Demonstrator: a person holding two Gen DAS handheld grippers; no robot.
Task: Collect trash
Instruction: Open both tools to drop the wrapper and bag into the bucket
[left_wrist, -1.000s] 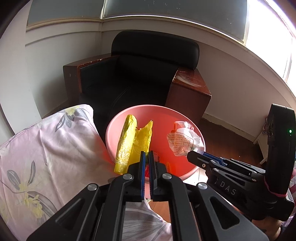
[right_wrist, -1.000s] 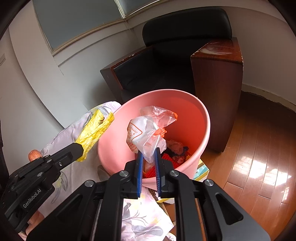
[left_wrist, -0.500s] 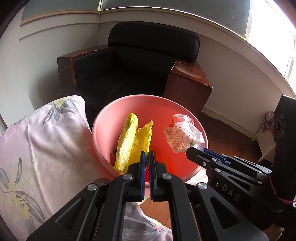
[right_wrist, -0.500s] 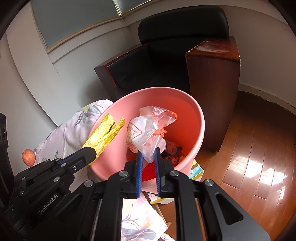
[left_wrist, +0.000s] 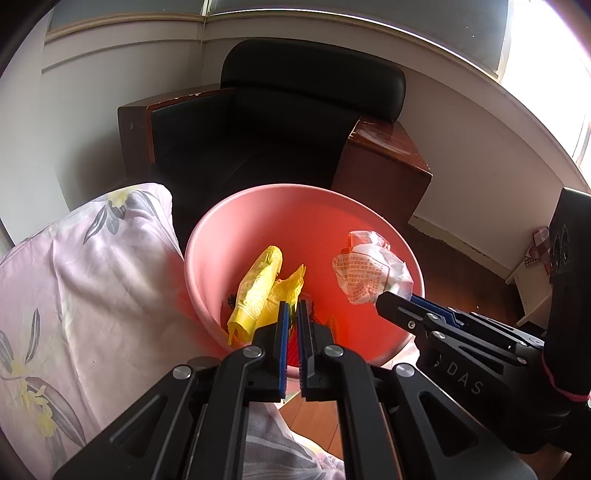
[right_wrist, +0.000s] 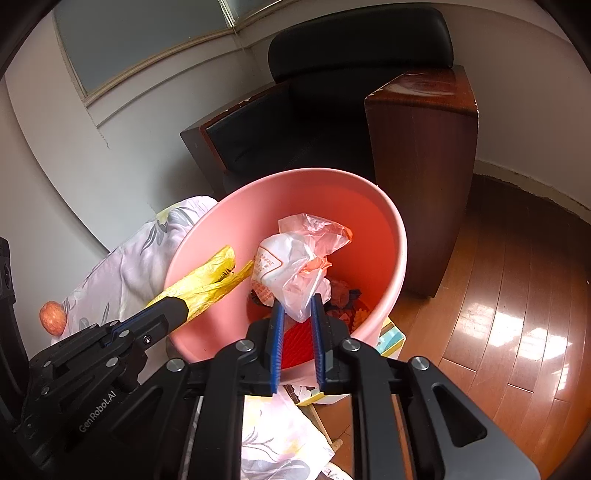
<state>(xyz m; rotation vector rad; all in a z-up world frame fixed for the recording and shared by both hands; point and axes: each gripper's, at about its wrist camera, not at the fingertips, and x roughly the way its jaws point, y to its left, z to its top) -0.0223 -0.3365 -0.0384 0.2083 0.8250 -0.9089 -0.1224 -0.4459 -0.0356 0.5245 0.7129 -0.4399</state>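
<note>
Beside a floral pillow (left_wrist: 85, 295), over the left half of a pink plastic bin (left_wrist: 258, 206), the left gripper (left_wrist: 291, 314) stays out of it: jaws together, clamped on a crumpled yellow plastic bag (left_wrist: 258, 288) that hangs inside the rim, apparently poised to drop. To its right, the right gripper (right_wrist: 297, 314) carries a white printed plastic bag (right_wrist: 291, 273) over the bin's middle; its jaws are opening, the bag's tail between them, seemingly letting go onto rubbish already at the bottom. Behind stands a black armchair (left_wrist: 280, 140).
</note>
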